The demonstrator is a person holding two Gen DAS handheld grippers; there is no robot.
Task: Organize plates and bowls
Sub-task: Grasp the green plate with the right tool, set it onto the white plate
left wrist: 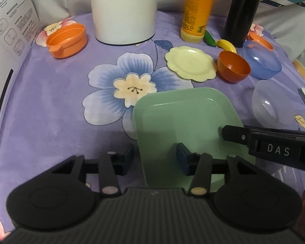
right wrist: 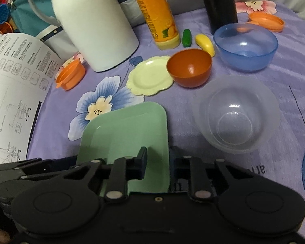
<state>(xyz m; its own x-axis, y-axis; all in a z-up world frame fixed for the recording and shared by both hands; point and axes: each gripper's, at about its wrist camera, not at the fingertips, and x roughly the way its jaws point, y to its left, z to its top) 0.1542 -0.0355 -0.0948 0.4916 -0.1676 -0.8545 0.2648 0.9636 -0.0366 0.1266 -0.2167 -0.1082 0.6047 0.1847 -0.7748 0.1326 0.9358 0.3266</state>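
Green square plate at the near edge of the purple floral cloth, caught at both side rims. Right gripper clamped on the plate's right rim, one finger over the plate, the other under or beyond the edge. Left gripper straddling the left rim, one pad on the plate face, the other off the edge over the cloth; firm pinch or mere bracketing not determinable. Both tools angled steeply down toward the cloth, close side by side. Sorting judged barely begun: nothing stacked. Pale yellow scalloped plate flat beside the orange-brown bowl; blue bowl and clear bowl each standing apart, unnested. Two shallow orange dishes at the far corners. Also present: white thermos jug, orange juice bottle, toy banana, open instruction booklet. Remaining: plates to be piled, bowls to be nested
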